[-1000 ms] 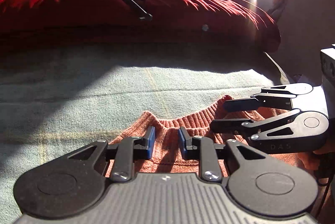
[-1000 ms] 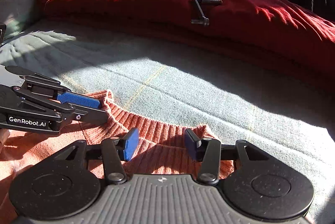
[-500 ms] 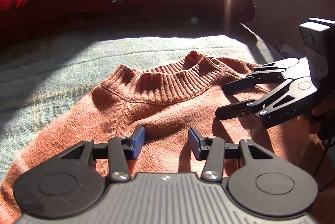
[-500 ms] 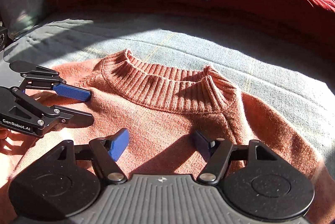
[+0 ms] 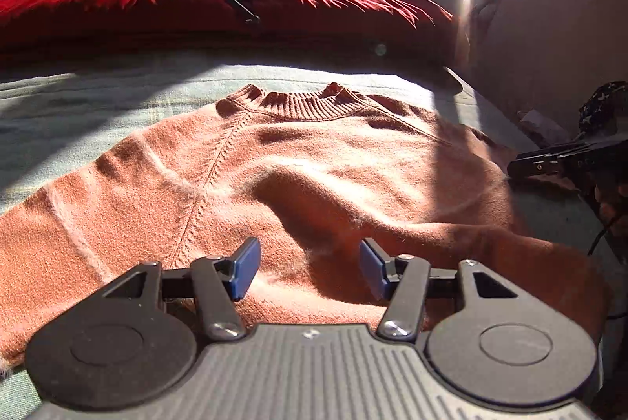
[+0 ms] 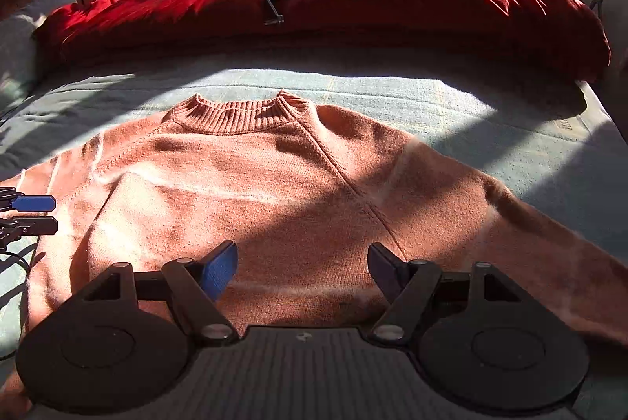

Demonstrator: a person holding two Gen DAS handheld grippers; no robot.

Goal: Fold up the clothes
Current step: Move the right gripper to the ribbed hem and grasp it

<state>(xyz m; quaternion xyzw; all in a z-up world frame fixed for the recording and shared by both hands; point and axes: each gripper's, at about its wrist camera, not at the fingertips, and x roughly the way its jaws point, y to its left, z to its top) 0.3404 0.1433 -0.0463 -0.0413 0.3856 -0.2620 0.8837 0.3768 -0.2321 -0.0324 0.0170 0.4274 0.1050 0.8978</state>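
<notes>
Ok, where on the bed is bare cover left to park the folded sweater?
Bare green bedcover runs as a band between the sweater collar and the red duvet; more lies right of the right sleeve. Near side is crowded: sweater body, left gripper, right gripper, both opening, nothing between the jaws.

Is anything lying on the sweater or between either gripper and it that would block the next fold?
Nothing visible does. The orange sweater lies spread on the grey-green bedcover with nothing on it. The left gripper and right gripper hover over it, jaws opening and empty. The red duvet lies beyond the collar.
</notes>
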